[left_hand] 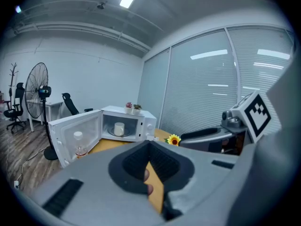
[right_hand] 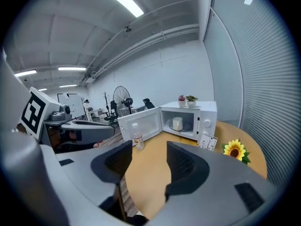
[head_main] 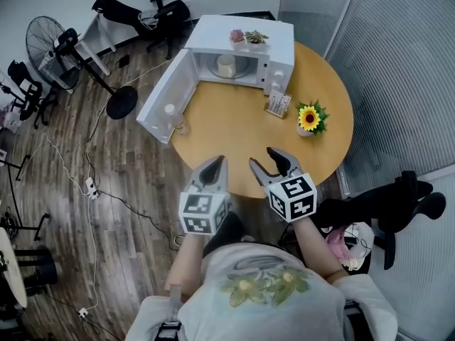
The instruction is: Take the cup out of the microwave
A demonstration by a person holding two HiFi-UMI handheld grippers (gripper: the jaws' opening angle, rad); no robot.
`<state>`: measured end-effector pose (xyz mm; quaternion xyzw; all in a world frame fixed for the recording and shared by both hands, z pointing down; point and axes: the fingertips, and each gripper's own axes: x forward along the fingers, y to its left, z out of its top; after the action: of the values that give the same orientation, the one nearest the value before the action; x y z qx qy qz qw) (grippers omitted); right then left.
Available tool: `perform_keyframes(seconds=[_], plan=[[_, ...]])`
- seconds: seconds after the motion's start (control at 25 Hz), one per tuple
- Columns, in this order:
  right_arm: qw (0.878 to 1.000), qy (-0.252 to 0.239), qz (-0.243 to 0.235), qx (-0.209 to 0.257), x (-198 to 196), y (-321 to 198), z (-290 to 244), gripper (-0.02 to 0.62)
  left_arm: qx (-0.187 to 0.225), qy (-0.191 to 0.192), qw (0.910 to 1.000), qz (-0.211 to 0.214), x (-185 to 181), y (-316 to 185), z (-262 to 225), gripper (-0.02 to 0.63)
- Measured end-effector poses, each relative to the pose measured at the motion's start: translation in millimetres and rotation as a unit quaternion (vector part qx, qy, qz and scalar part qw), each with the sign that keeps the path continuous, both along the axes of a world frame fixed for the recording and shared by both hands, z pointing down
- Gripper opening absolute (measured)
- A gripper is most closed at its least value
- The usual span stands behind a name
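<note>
1. Table point(head_main: 234, 137): round, wood, centre of head view. Cables on the floor at left.
2. Microwave point(head_main: 245, 45): white, on the table's far edge, top centre of frame. Door point(head_main: 165, 94) is swung wide open toward frame left.
3. Cup point(head_main: 226, 65): white, upright inside the microwave cavity on the turntable. Neither gripper touches it; both are well apart from it.
4. Bottle point(right_hand: 137, 136): small, clear, white cap, upright on the table just beside the open door.
5. Plants point(head_main: 247, 37): two small pots on the microwave top.
6. Card point(head_main: 278, 104): near the microwave's front right corner. Sunflower point(head_main: 309, 118) stands just right of it.
7. Left gripper point(head_main: 213, 164): lower centre of frame, over the table's near edge. Jaws pressed together at the tips, nothing pinched.
8. Right gripper point(head_main: 264, 159): just right of the left one, same edge. Jaws spread, only bare table btwn them; empty.
9. Both grippers point toward the microwave, tilted slightly down.
</note>
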<state>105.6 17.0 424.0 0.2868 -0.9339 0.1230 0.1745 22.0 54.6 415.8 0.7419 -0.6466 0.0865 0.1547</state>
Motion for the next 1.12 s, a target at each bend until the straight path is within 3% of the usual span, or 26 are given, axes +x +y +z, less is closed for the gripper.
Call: perform_keyframes(seconds=[0.16, 0.76, 1.12], plan=[[1.000, 0.018, -0.005, -0.024, -11.1, -10.0, 8.4, 0.262, -0.008, 0.004, 1.0000, 0.003, -15.3, -11.8, 6.4, 0.002], [0.996, 0.069, 0.014, -0.047, -77.6, -69.4, 39.3, 0.265, -0.039, 0.019, 0.9982, 0.042, -73.9, -59.1, 34.7, 0.002], [0.995, 0.075, 0.018, -0.063, -115.2, -97.0, 53.1, 0.265, -0.053, 0.027, 0.9964, 0.060, -103.8, -79.8, 48.8, 0.002]])
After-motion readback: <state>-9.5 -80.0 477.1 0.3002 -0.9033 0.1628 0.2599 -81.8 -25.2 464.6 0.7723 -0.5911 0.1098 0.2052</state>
